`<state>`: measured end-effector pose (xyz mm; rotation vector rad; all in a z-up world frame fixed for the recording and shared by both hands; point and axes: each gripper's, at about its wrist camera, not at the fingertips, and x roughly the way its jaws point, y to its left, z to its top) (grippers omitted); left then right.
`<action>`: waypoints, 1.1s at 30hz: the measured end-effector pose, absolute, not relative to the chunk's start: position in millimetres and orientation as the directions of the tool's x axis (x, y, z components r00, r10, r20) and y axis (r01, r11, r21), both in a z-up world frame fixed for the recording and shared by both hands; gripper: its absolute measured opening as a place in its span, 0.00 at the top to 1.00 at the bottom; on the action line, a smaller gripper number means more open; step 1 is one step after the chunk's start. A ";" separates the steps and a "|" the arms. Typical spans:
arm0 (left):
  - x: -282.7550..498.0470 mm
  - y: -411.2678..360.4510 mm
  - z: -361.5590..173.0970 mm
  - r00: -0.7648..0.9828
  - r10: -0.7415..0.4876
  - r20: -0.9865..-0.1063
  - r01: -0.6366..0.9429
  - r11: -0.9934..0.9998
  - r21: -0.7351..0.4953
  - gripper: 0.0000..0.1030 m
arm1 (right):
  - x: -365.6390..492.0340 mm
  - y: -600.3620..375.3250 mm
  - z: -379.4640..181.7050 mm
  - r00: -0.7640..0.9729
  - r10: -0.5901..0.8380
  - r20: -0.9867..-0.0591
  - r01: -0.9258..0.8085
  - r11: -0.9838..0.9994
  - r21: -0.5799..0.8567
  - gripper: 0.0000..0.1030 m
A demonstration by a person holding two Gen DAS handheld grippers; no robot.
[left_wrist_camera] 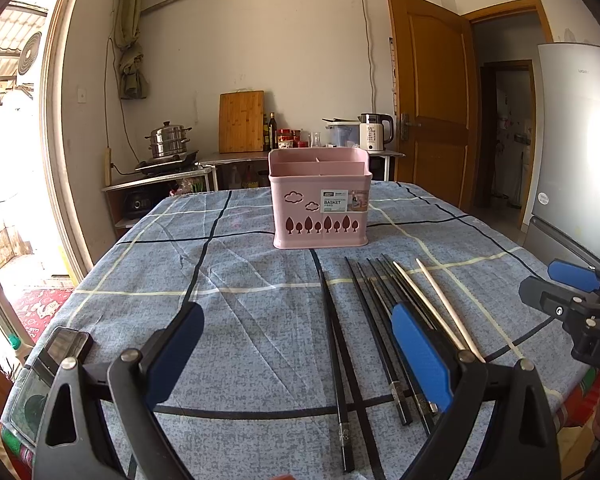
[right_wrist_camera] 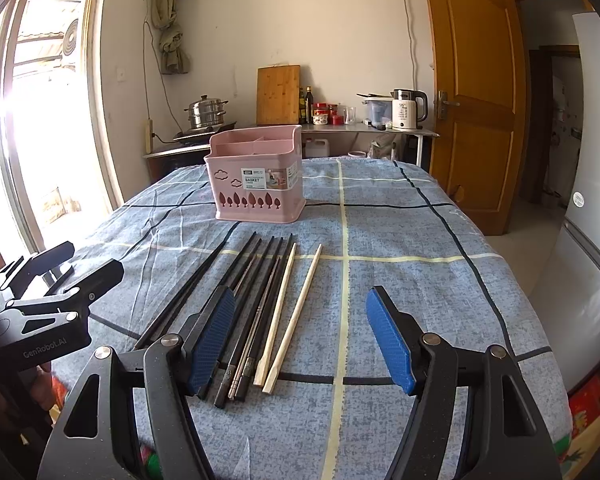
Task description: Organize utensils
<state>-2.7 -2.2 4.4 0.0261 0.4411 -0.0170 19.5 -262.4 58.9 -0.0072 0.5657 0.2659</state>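
Observation:
A pink utensil basket (left_wrist_camera: 320,200) (right_wrist_camera: 256,184) with inner dividers stands upright at the far middle of the table and looks empty. Several black chopsticks (left_wrist_camera: 340,360) (right_wrist_camera: 256,292) lie side by side on the blue checked cloth, with two pale wooden chopsticks (left_wrist_camera: 448,312) (right_wrist_camera: 300,312) at their right. My left gripper (left_wrist_camera: 298,312) (right_wrist_camera: 96,258) is open just above the cloth, its right finger over the black chopsticks. My right gripper (right_wrist_camera: 300,292) (left_wrist_camera: 538,278) is open too, with the wooden chopsticks and some black ones lying between its fingers. Neither holds anything.
A phone (left_wrist_camera: 64,348) lies at the table's near left corner. A grey fridge (left_wrist_camera: 576,140) stands close to the right edge. Behind the table are a counter with a steamer pot (left_wrist_camera: 168,140), a cutting board (right_wrist_camera: 278,94) and a kettle (right_wrist_camera: 408,110), plus a wooden door (right_wrist_camera: 476,92).

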 end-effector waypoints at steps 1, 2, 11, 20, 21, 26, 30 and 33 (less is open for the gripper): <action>-3.0 -2.5 4.2 0.904 -0.011 -0.428 0.022 1.000 0.022 0.06 | 19.3 -262.2 58.8 0.811 0.247 -0.530 -0.251 0.966 0.066 0.33; -2.9 -2.5 4.2 0.903 -0.012 -0.429 0.023 1.000 0.021 0.06 | 19.4 -261.8 58.5 0.813 0.245 -0.529 -0.250 0.966 0.064 0.33; -4.8 -2.8 5.1 0.905 -0.011 -0.425 0.021 1.000 0.019 0.06 | 17.5 -262.0 60.7 0.815 0.248 -0.524 -0.251 0.966 0.067 0.33; -4.9 -3.3 6.7 0.906 -0.012 -0.424 0.022 1.000 0.018 0.06 | 18.0 -262.2 60.5 0.813 0.248 -0.528 -0.249 0.966 0.070 0.33; -4.9 -3.1 6.8 0.906 -0.011 -0.423 0.021 1.000 0.018 0.06 | 17.6 -261.9 60.6 0.814 0.247 -0.526 -0.249 0.966 0.069 0.33; -4.9 -2.8 7.7 0.906 -0.012 -0.423 0.022 1.000 0.018 0.06 | 17.9 -261.5 59.6 0.813 0.248 -0.527 -0.250 0.966 0.070 0.33; -6.6 -2.5 7.9 0.906 -0.014 -0.422 0.022 1.000 0.015 0.06 | 17.7 -261.7 59.4 0.813 0.248 -0.527 -0.249 0.966 0.071 0.33; -6.8 -2.5 7.8 0.907 -0.013 -0.422 0.022 1.000 0.016 0.06 | 17.7 -262.0 59.6 0.812 0.249 -0.528 -0.249 0.966 0.073 0.33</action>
